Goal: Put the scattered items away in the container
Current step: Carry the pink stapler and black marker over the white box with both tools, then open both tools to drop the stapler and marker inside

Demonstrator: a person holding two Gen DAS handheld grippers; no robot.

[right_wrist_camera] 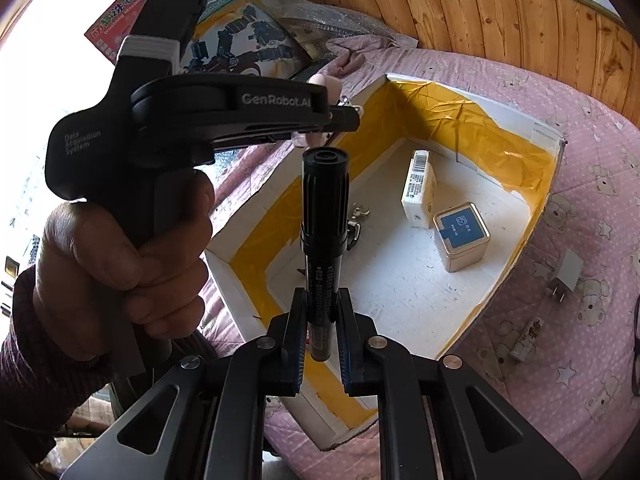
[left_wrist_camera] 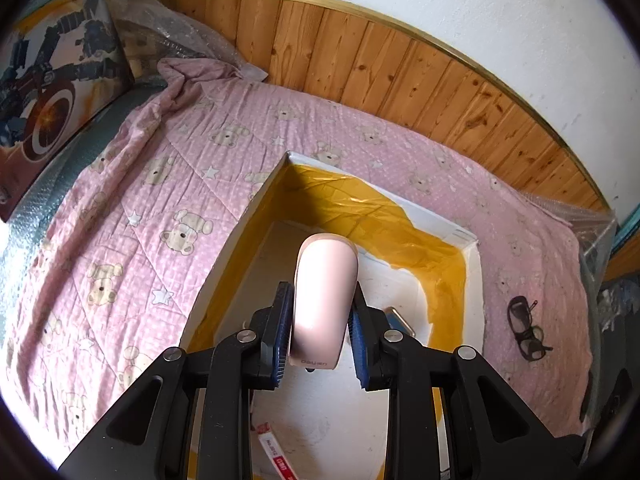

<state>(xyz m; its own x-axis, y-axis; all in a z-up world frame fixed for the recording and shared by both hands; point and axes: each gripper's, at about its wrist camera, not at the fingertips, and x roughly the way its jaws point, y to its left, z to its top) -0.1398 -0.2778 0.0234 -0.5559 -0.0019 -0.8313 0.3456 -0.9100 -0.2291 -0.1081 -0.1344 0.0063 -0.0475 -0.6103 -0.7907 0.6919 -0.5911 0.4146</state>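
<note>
Both tongs: closed, each on one item.
Left tongs (left_wrist_camera: 320,322): held pink case (left_wrist_camera: 325,300), directly above box (left_wrist_camera: 256,204).
Right tongs (right_wrist_camera: 323,334): held marker (right_wrist_camera: 324,216), long axis forward, over box (right_wrist_camera: 540,216) near edge.

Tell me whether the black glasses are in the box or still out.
Out. The black glasses lie on the pink quilt, outside the white box, folded state unclear.
</note>
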